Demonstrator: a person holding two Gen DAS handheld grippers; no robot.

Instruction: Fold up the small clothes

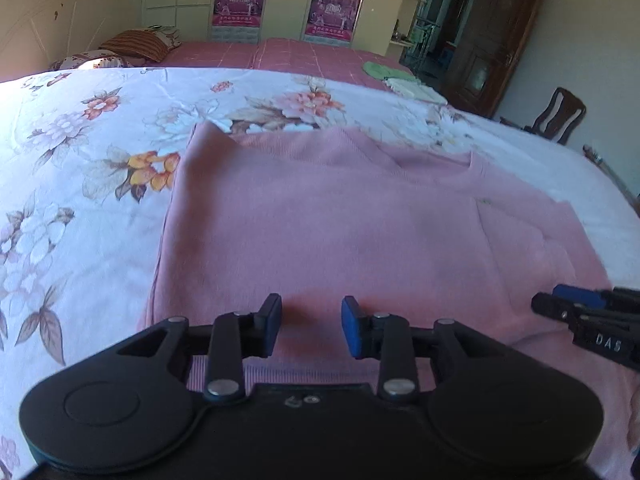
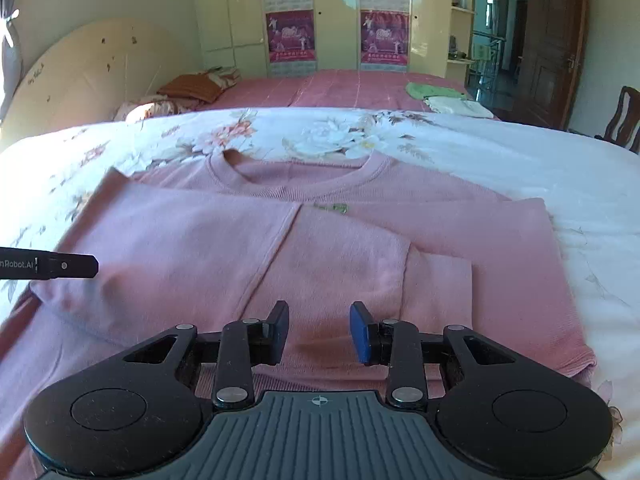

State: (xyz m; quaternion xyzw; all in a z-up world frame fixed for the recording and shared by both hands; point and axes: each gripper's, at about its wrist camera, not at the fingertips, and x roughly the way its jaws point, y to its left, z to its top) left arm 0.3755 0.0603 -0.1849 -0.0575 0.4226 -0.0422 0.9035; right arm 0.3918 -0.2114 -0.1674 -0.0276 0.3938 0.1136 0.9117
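From your left wrist camera, your left gripper (image 1: 311, 328) hangs released, jaws apart, over the near hem of the pink sweater (image 1: 328, 232) on the floral bedsheet (image 1: 80, 152). Pinch both hem layers evenly before lifting.

From your right wrist camera, your right gripper (image 2: 319, 332) is likewise released above the hem. The sweater lies flat, both sleeves folded across its chest, collar farthest away.

A bed (image 2: 520, 168) covered by a white floral sheet (image 1: 80, 152) carries a pink sweater (image 2: 340, 248) lying flat just ahead of both tongs, its sleeves folded across its body. Beyond it lies a pink checked cover (image 2: 340, 88), holding green and pale cloths (image 2: 440, 96) far right and pillows (image 2: 192, 88) far left.
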